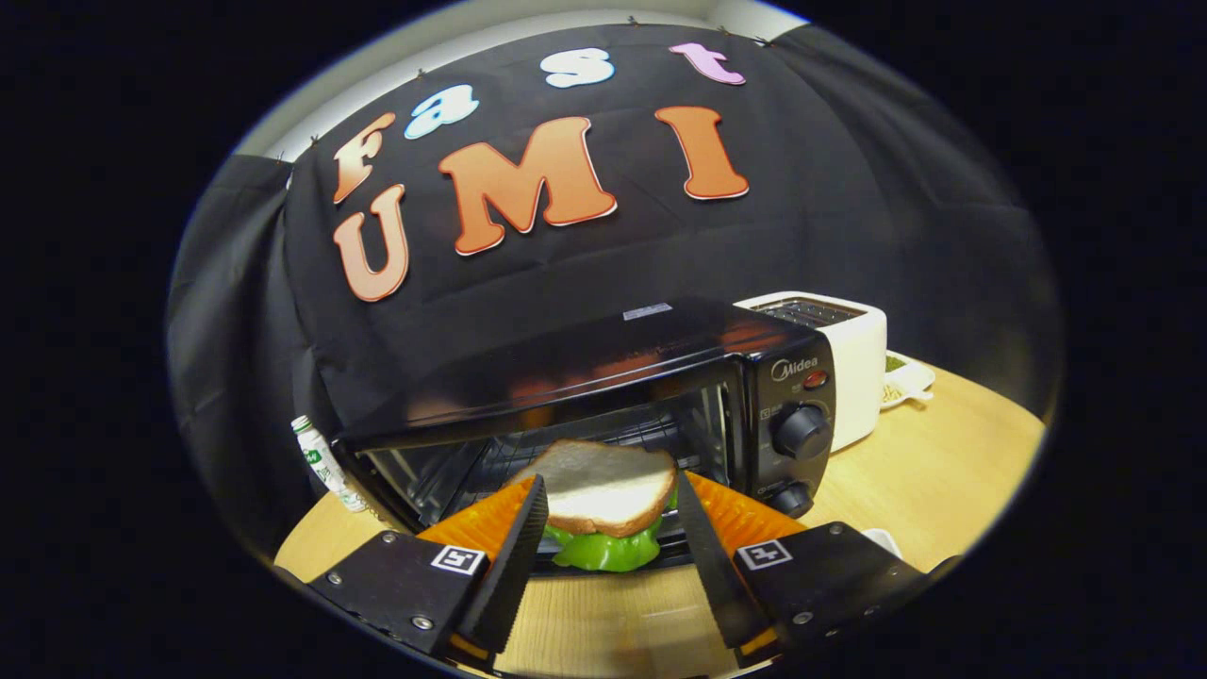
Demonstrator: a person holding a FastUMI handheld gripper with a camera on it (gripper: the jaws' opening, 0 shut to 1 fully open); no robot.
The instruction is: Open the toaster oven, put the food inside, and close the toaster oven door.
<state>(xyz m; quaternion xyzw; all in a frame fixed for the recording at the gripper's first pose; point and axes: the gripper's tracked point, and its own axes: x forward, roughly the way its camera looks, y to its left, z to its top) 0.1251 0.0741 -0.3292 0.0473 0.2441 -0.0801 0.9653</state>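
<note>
Two fingers of the gripper [609, 528] pinch a sandwich [603, 500] by its sides at the open oven [603, 396] mouth, bottle [321, 462] off left, white toaster [839, 358] right; soft, light, squashy bread, likely best held gently by the crust edges.

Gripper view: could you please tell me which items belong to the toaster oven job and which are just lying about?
Job items:
- toaster oven, door open
- sandwich, held between the fingers
- gripper

Lying about:
- white toaster
- small bottle
- small white dish
</note>
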